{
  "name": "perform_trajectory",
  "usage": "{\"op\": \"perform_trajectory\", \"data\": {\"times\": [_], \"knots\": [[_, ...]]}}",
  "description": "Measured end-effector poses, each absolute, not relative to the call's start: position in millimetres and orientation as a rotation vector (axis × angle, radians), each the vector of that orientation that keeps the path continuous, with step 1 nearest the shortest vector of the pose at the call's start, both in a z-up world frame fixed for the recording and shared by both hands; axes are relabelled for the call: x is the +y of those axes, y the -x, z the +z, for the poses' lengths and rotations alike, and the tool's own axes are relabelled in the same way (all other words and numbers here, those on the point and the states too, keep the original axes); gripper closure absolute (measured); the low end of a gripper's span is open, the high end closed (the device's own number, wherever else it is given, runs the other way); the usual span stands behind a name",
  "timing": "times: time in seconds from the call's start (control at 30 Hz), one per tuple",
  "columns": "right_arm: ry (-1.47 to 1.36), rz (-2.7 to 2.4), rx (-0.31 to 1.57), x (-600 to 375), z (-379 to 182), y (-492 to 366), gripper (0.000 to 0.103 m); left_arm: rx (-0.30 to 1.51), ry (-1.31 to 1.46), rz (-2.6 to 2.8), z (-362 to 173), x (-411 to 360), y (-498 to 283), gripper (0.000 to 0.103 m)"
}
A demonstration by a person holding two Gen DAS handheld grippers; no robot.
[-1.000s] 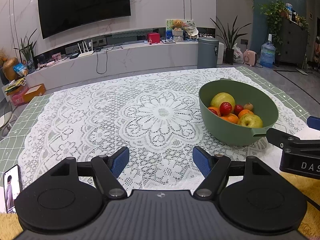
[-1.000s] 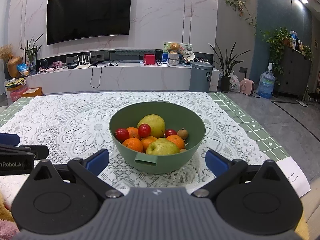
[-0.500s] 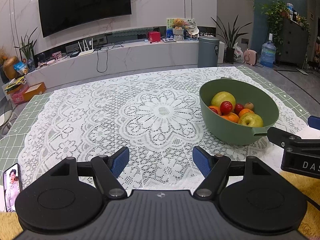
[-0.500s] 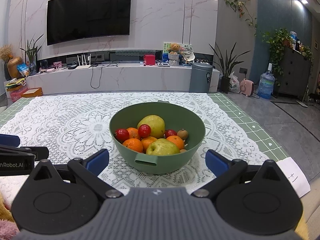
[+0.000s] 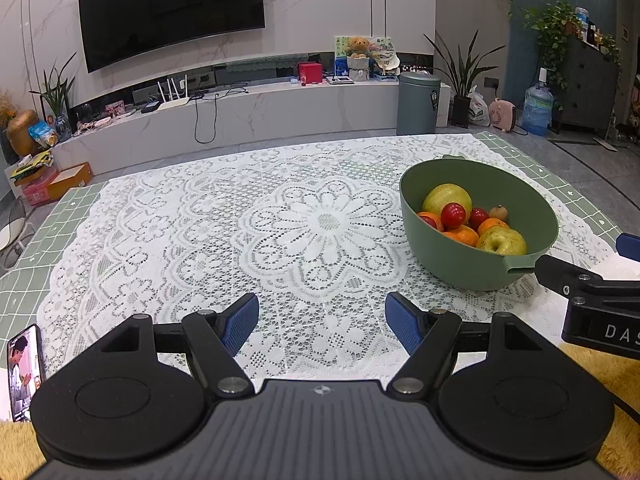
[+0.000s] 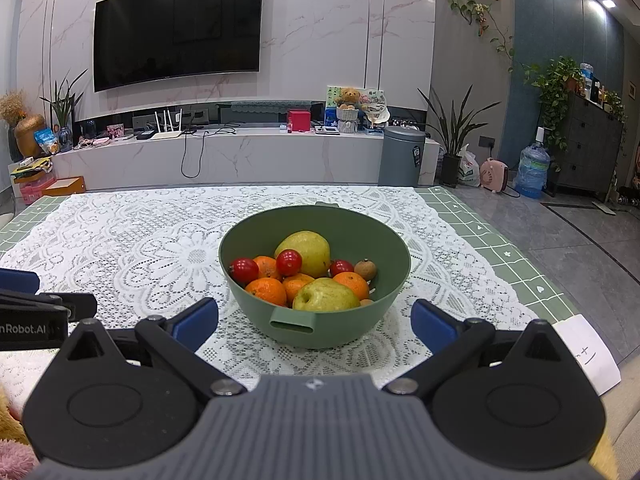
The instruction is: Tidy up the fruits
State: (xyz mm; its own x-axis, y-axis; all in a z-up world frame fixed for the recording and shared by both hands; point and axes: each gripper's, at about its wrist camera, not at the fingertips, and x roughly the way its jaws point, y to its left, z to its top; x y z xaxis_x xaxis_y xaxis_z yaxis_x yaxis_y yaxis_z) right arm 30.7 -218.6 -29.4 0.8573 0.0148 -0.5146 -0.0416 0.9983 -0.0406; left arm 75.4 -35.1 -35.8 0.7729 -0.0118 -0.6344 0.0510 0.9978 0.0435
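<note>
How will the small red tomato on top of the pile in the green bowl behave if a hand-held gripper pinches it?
The red tomato looks round and glossy, so it may slip from the pads. It rests high on the other fruit, so a nudge would probably roll it down inside the green bowl. It is likely soft; a hard squeeze could burst it.

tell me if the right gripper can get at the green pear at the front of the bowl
Probably yes: the right gripper is open, facing the bowl, and the green pear lies uncovered on top.

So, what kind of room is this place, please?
Most likely a home living room: a large wall television above a long marble media shelf, houseplants beside it, and a lace-covered table holding a green fruit bowl.
</note>
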Motion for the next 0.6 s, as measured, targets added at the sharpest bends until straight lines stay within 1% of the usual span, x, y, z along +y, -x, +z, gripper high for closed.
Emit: {"op": "perform_trajectory", "data": {"times": [0.6], "knots": [[0.052, 0.029, 0.54, -218.8, -30.1, -30.6, 0.004, 0.675, -0.07, -0.041, -33.4, -36.7, -73.8, 0.018]]}}
